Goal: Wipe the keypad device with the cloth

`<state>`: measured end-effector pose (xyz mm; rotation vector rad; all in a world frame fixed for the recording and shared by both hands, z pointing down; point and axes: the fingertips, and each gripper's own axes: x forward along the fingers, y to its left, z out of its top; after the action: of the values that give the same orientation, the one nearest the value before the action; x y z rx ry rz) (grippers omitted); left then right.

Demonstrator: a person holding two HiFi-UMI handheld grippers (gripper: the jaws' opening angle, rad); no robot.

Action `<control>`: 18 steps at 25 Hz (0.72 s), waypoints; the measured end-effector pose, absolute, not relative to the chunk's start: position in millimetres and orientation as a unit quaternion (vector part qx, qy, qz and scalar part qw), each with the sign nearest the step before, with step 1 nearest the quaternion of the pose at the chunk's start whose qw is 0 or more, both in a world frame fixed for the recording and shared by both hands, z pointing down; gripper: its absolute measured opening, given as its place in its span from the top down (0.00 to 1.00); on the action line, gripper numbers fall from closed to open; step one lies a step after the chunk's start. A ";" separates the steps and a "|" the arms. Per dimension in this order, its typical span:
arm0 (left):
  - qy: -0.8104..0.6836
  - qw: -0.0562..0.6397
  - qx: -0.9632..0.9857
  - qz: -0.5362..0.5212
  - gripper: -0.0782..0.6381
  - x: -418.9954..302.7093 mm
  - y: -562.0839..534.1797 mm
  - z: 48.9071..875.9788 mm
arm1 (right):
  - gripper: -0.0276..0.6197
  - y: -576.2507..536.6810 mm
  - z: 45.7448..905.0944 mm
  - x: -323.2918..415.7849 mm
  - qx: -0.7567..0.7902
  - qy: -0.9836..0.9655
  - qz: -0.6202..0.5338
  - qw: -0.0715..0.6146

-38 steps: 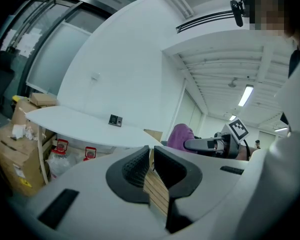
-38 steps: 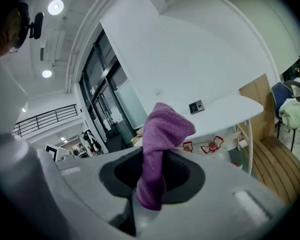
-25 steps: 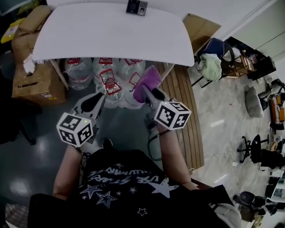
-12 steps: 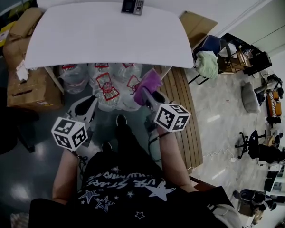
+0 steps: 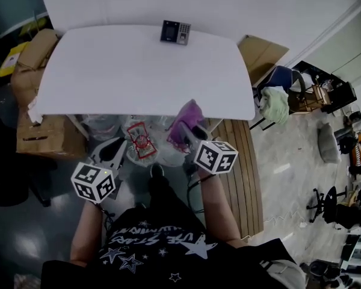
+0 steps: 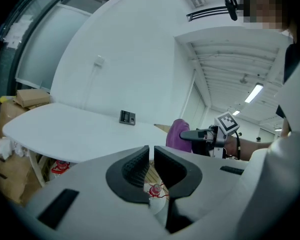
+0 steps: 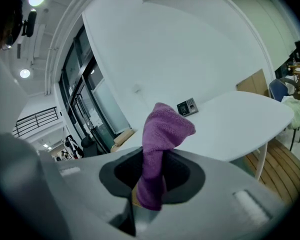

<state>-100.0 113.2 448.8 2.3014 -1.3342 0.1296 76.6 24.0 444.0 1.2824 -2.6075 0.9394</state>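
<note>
My right hand-held gripper (image 5: 191, 132) pinches the purple terry cloth (image 7: 162, 129), my left hand-held gripper (image 6: 151, 159) is pressed together; I'd press the cloth's free fold flat on the small black keypad device (image 5: 175, 32).

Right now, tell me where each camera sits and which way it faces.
Head view: on the person's head, looking steeply down at the table and keypad device; both forearms show.
Left gripper view: on the left gripper, looking along its closed, empty jaws toward the table; the right gripper shows.
Right gripper view: on the right gripper, looking past the cloth it clamps toward the table.
Shared: all three show the keypad device.
</note>
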 end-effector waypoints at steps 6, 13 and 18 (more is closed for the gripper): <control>-0.488 0.242 0.837 0.062 0.84 -81.9 31.6 448.3 | 0.82 -63.1 454.9 84.4 0.407 -0.852 0.325 0.052; -0.506 0.243 0.825 0.070 0.84 -69.9 -43.5 456.4 | 0.82 -133.8 466.1 96.1 0.397 -0.861 0.310 0.071; -0.522 0.240 0.816 0.062 0.84 -66.6 -86.6 458.2 | 0.82 -168.3 481.7 105.4 0.396 -0.859 0.316 0.078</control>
<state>-66.6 -86.6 458.2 2.2322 -1.4293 0.1702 105.4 -168.3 481.7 1.1846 -2.5703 0.9473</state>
